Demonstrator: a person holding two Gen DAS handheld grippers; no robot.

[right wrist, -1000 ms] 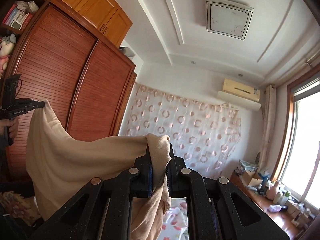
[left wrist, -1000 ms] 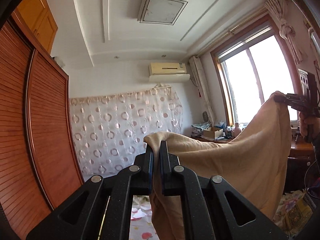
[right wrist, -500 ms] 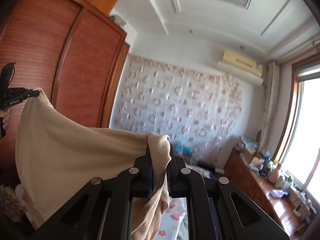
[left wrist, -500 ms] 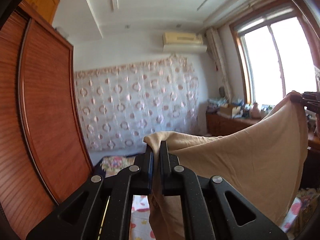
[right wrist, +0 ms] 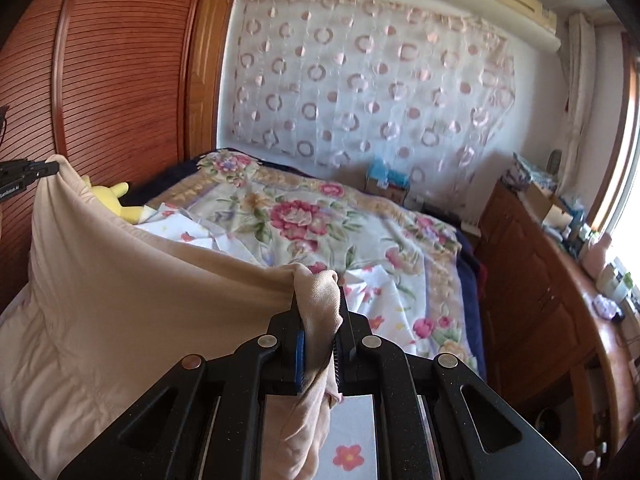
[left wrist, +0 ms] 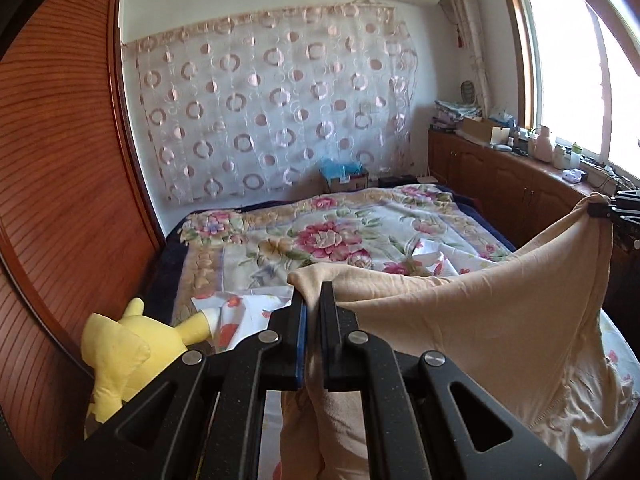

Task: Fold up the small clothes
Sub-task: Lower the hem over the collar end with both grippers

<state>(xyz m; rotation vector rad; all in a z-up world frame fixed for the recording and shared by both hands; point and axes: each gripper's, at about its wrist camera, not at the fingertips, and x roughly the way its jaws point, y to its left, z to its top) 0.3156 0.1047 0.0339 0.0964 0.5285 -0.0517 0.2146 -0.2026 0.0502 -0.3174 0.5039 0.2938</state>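
Closest to me, the left gripper [left wrist: 313,308] was clamped tight on one corner of a beige garment [left wrist: 480,320], a fold of cloth bunched up between its black fingers. The right gripper [right wrist: 318,308] had the other corner pinched the same way, fabric spilling over its tips and hanging down between them. The garment was stretched in the air between the two, sagging in the middle, its lower part drooping toward the bed [left wrist: 360,232] and some of it looked like it was already resting on the near end of the bed.

On the bed was a floral quilt [right wrist: 320,224] with big pink flowers, and a white flowered sheet [left wrist: 248,312] crumpled on its near part. A yellow plush toy [left wrist: 120,356] sat at the bed's left edge, up against the reddish slatted wardrobe [left wrist: 60,160]. Along the bed's right side ran a low wooden cabinet [right wrist: 532,280] with bottles and boxes on top, under the window [left wrist: 568,52]. Past the far end of the bed hung a sheer curtain [left wrist: 272,100] with pink rings, a cardboard box [left wrist: 346,178] at its foot.
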